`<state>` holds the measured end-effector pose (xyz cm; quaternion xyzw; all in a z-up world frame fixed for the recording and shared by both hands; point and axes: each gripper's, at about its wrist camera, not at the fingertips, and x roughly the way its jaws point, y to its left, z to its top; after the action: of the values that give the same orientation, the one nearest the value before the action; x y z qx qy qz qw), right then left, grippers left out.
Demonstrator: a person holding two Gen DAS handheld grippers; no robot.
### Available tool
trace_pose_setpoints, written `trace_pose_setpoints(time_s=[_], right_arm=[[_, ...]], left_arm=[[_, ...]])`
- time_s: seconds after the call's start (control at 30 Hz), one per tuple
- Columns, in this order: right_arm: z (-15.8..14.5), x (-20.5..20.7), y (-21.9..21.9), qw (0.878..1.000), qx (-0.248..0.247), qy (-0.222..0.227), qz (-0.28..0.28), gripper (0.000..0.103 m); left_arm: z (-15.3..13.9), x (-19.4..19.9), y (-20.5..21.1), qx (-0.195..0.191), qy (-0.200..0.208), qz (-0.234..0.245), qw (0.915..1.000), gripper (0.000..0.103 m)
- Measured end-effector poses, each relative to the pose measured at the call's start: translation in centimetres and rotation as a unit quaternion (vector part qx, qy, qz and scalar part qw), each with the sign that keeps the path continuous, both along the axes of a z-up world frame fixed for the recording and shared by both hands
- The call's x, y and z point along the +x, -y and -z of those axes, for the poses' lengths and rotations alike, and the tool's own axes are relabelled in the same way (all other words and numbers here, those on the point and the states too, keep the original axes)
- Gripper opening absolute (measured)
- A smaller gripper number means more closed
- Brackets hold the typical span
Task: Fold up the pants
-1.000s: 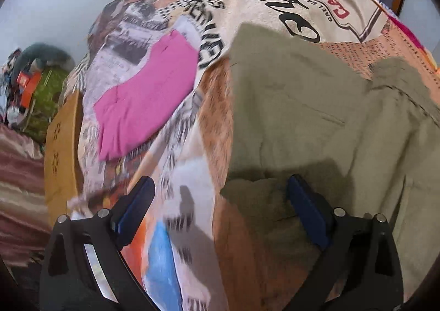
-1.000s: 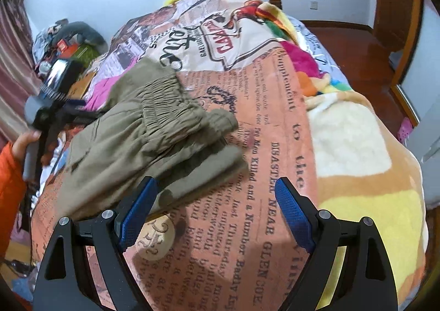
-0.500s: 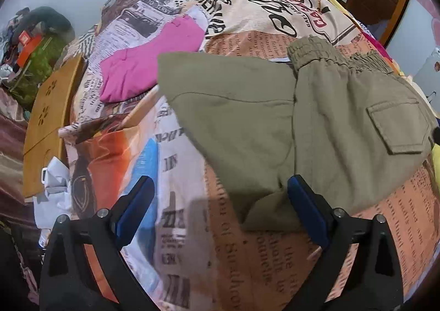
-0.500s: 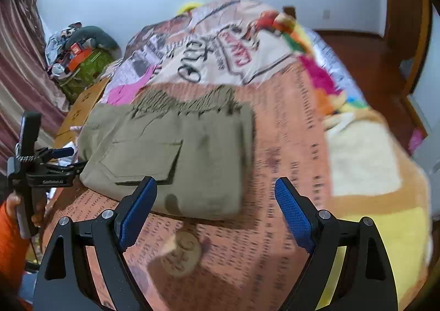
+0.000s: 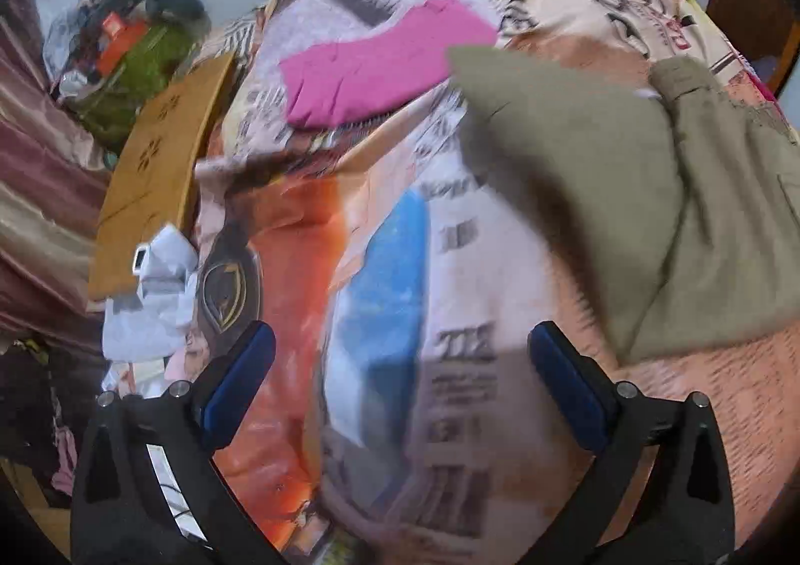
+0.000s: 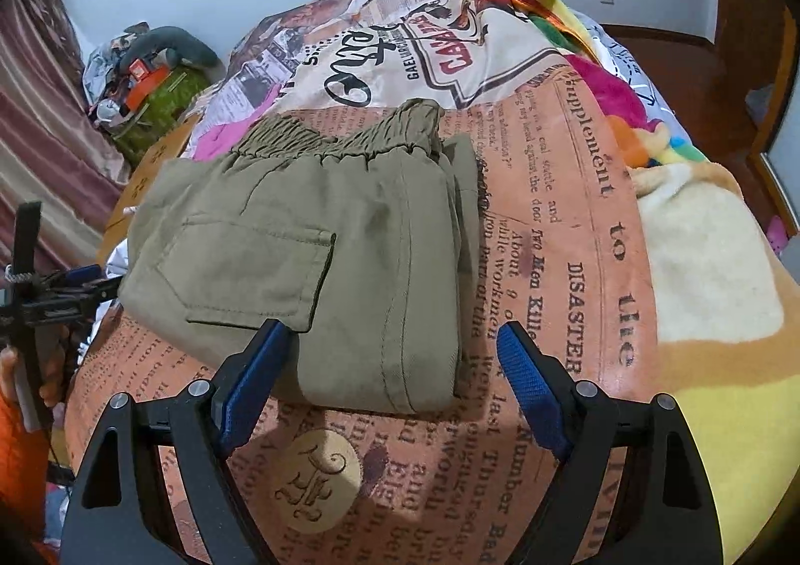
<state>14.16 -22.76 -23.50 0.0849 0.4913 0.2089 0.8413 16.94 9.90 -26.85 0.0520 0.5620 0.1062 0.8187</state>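
The olive green pants lie folded into a compact stack on the printed bedspread, elastic waistband at the far side and a back pocket on top. My right gripper is open and empty, just in front of the stack's near edge. In the left wrist view the pants lie to the upper right, blurred. My left gripper is open and empty over bare bedspread, left of the pants. It also shows in the right wrist view at the bed's left edge.
A pink garment lies on the bed beyond the pants. A wooden board and crumpled white cloth sit at the bed's left side. A pile of bags stands by the wall. Colourful blankets lie to the right.
The pants went from held and draped to lying folded flat. Both grippers have drawn back from them; the left one moved left, off the pants.
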Motion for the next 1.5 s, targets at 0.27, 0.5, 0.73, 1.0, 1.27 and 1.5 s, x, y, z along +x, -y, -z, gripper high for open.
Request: trace_pose_setpoints(time_s=[0.27,0.5,0.73,1.0,1.27,1.5], right_arm=[[-0.1,0.3,0.0,1.000,0.000,-0.004,0.005,0.083],[-0.1,0.4,-0.2,1.000,-0.007,-0.005,0.002,0.083],[-0.2,0.3,-0.2,1.000,-0.014,-0.003,-0.001,0.083],[-1.9,1.4,0.1,1.000,-0.014,0.013,0.006,0.083],[-2.8,4.4,0.1,0.999,-0.029,0.036,0.014,0.083],[-0.4,7.4,0.4,1.000,-0.017,-0.009,0.002,0.083]], left_arm=[[-2.8,-0.6,-1.9,-0.059,0.035,-0.019,0.9975,0.102],[-3.8,2.2,1.2,-0.102,0.057,0.023,0.9928,0.102],[-0.1,3.0,0.6,-0.059,0.023,-0.005,0.9979,0.103],[-1.3,1.4,-2.7,-0.043,0.037,-0.033,0.9978,0.102],[-3.4,3.7,-1.3,-0.098,0.069,-0.005,0.9927,0.102],[-1.8,6.6,0.4,-0.125,0.047,0.018,0.9908,0.102]])
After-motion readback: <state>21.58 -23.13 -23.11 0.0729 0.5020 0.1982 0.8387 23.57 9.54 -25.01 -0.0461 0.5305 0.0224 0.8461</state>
